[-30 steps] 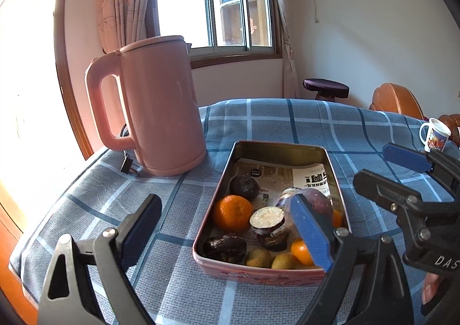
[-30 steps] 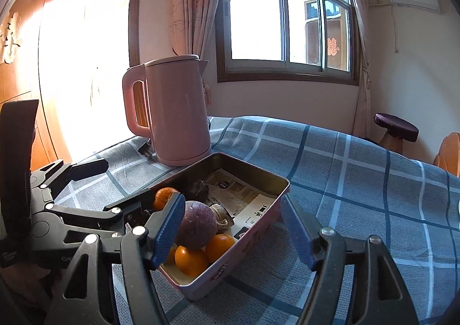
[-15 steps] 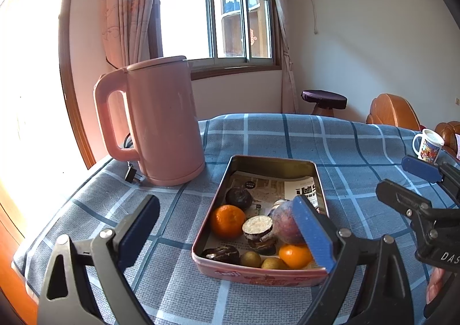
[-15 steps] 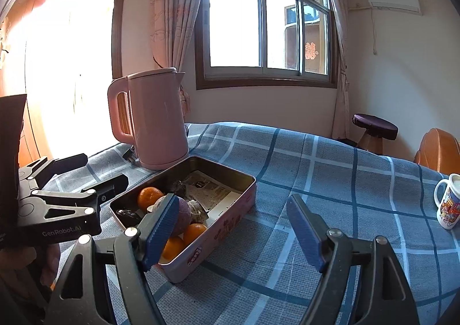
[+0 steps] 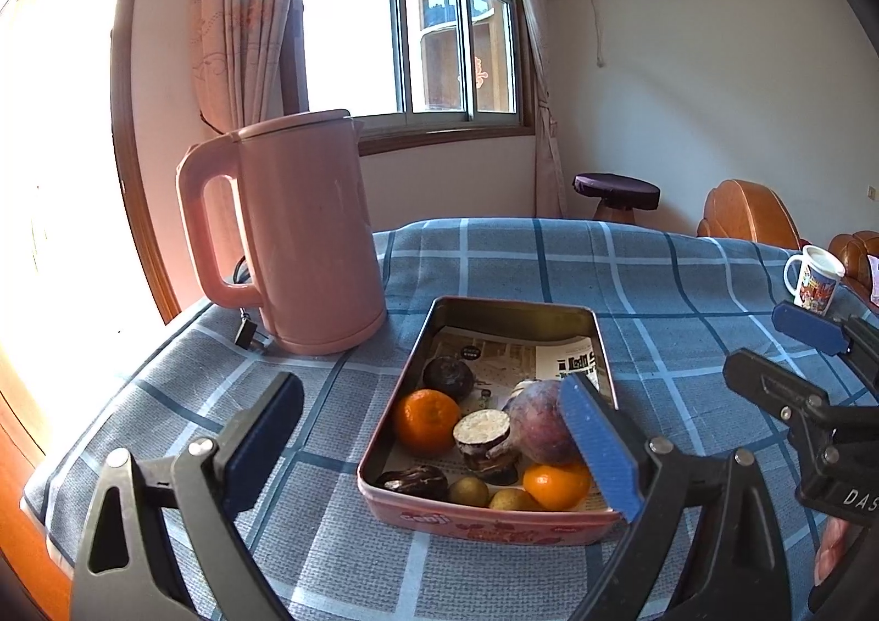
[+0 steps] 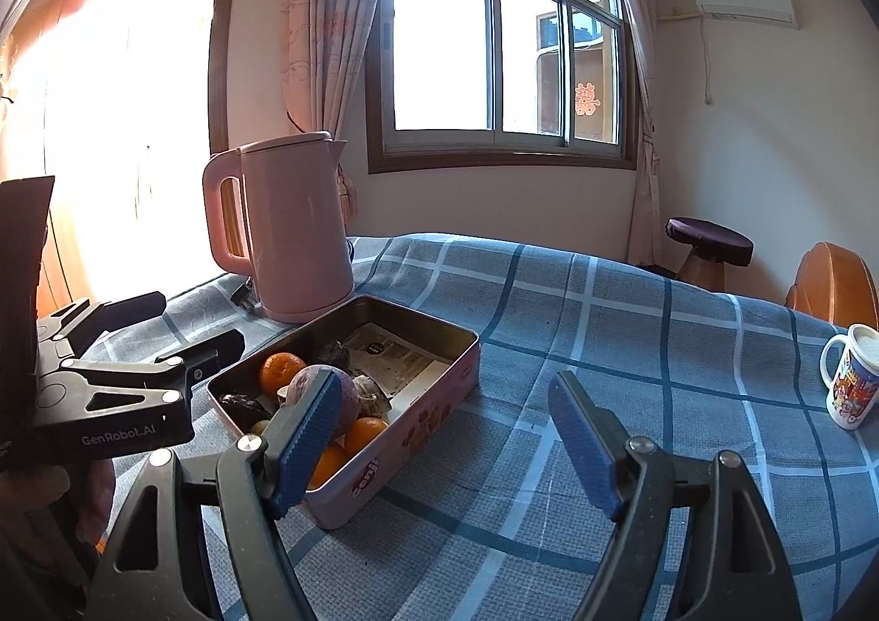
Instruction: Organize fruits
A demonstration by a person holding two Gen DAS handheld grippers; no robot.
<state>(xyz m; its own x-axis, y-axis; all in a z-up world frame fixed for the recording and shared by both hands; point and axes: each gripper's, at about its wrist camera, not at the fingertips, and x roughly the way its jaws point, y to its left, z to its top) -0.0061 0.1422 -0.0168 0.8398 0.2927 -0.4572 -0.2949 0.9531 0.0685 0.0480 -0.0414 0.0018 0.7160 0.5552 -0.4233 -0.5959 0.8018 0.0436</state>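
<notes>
A pink rectangular tin (image 5: pixel 483 514) (image 6: pixel 417 418) lined with newspaper sits on the blue checked tablecloth. It holds two oranges (image 5: pixel 426 420) (image 5: pixel 555 484), a large purple fruit (image 5: pixel 535 420) (image 6: pixel 351 393), dark passion fruits (image 5: pixel 448 374), a cut half (image 5: pixel 483 429) and small green fruits (image 5: pixel 469 490). My left gripper (image 5: pixel 434 448) is open and empty, held above the tin's near end. My right gripper (image 6: pixel 445 440) is open and empty, to the right of the tin.
A pink electric kettle (image 5: pixel 296 231) (image 6: pixel 285 225) stands left of the tin, its plug (image 5: pixel 247 330) on the cloth. A printed mug (image 5: pixel 813 280) (image 6: pixel 849 379) stands at the far right. A stool (image 5: pixel 615 192) and wooden chairs (image 5: pixel 747 209) are beyond the table.
Both grippers have pulled back and up from the tin, which now looks smaller and farther. Both stay open and empty. The fruits have not moved.
</notes>
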